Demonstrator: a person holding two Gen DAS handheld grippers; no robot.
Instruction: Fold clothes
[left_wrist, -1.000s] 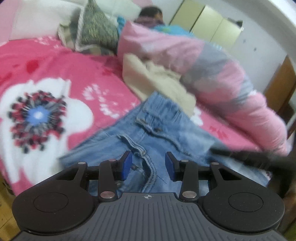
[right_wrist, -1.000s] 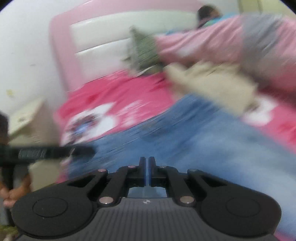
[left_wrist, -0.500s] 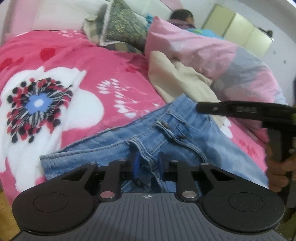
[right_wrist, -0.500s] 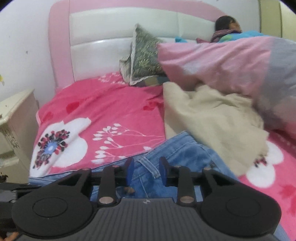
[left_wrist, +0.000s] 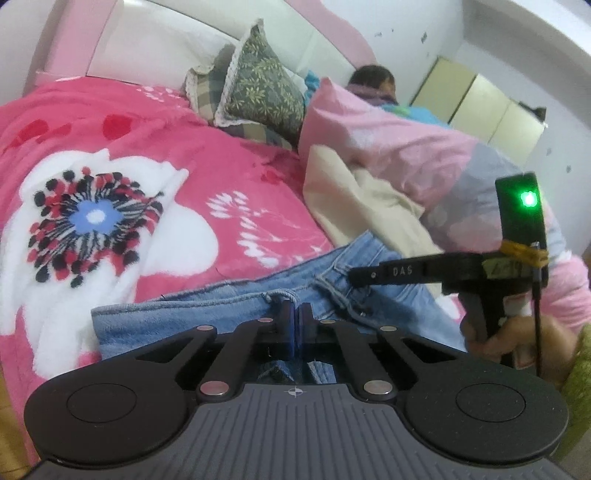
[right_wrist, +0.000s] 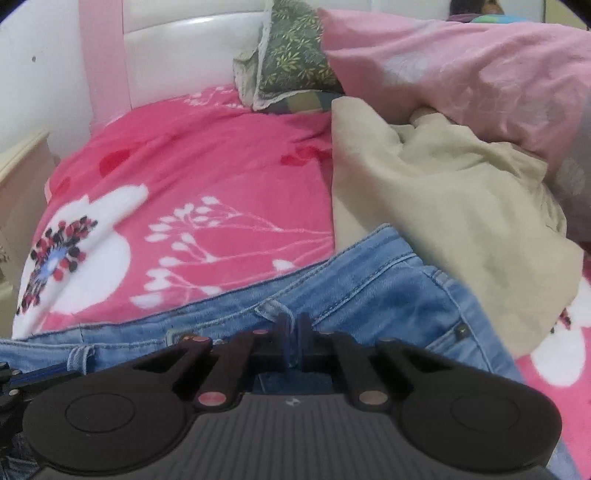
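Nearest, both grippers bear on the jeans, which lie spread across the near edge of the pink floral blanket. The left gripper has its jaws fully together, pinching a belt loop at the jeans' waistband. The right gripper is likewise clamped on the waistband at another belt loop; its jaws have just closed.

In the left wrist view the right gripper's handle, with a green light lit, stands just right of the jeans and screens part of them; a hand grips it.

Beyond the jeans, a beige cloth overlaps their far right corner. Behind that lies a pink quilt, then a green patterned pillow against the headboard. A person lies beyond the quilt, mostly hidden. The jeans' legs are cut off below both views.
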